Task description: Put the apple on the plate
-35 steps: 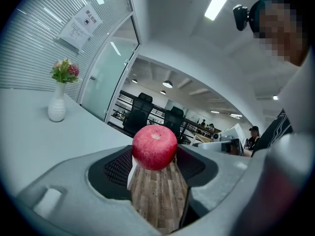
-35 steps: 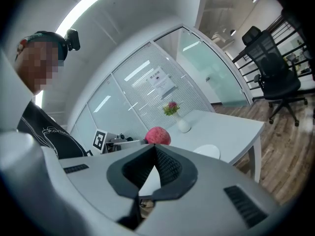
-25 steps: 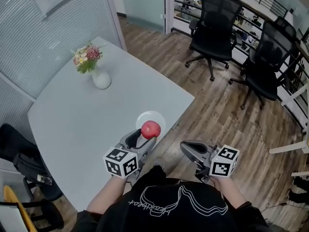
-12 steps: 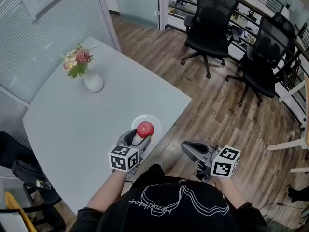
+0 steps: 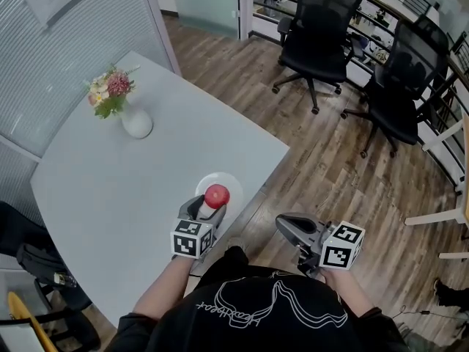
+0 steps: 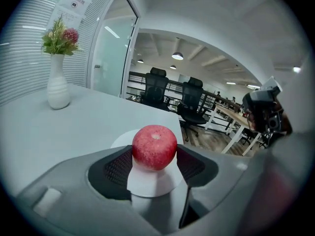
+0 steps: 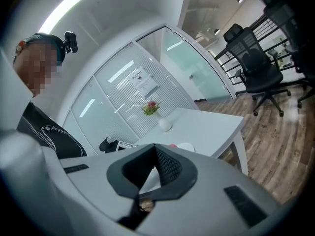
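Red apple (image 5: 216, 195), white plate (image 5: 234, 184)

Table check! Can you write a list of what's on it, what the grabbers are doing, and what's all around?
Surface: pale grey table.
Job's things: red apple held over the white plate; touching or not, unclear.
Clutter: flower vase near the far corner.
Grippers: left gripper fingers closed on the apple; right gripper shut, empty, beside the table.
Cables: nothing seen.
Surroundings: black office chairs, wood floor, blinds.
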{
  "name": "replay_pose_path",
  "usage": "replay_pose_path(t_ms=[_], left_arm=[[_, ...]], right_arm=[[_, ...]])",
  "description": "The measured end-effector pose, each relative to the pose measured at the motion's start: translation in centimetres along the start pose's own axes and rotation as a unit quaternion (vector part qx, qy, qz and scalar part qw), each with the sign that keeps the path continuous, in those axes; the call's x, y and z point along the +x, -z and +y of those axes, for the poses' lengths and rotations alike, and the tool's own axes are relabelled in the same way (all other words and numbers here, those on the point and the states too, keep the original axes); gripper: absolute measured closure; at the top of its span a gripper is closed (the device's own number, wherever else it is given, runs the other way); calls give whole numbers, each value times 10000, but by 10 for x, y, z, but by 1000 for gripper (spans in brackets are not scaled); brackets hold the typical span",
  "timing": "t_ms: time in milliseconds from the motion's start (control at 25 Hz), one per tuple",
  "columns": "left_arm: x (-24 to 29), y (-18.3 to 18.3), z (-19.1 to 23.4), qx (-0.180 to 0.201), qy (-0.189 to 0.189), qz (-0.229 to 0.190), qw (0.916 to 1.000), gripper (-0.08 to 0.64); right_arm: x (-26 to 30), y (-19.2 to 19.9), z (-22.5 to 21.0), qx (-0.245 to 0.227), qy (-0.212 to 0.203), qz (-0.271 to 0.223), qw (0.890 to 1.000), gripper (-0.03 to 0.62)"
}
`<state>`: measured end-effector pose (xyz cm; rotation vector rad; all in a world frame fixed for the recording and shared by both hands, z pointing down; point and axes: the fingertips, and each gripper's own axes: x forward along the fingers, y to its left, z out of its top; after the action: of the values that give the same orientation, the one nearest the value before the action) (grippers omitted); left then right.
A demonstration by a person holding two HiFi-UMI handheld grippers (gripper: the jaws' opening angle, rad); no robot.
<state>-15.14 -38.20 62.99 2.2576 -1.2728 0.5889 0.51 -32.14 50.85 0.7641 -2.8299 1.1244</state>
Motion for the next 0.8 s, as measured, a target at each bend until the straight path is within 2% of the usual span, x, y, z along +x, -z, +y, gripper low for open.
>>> replay_pose_path(t_ms=[280,520,800], left_arm=[[7,3,3,227,-177,-11,9996,273],[11,4,-1,588,-304,18,9978,273],[14,7,-2,669,-401,89,9969,256]], right_arm=[[-5,5,-1,12,70,38,10000,583],[-12,6,-3,28,113,31,9999,583],[-19,8,1,-98,128,82,9998,583]])
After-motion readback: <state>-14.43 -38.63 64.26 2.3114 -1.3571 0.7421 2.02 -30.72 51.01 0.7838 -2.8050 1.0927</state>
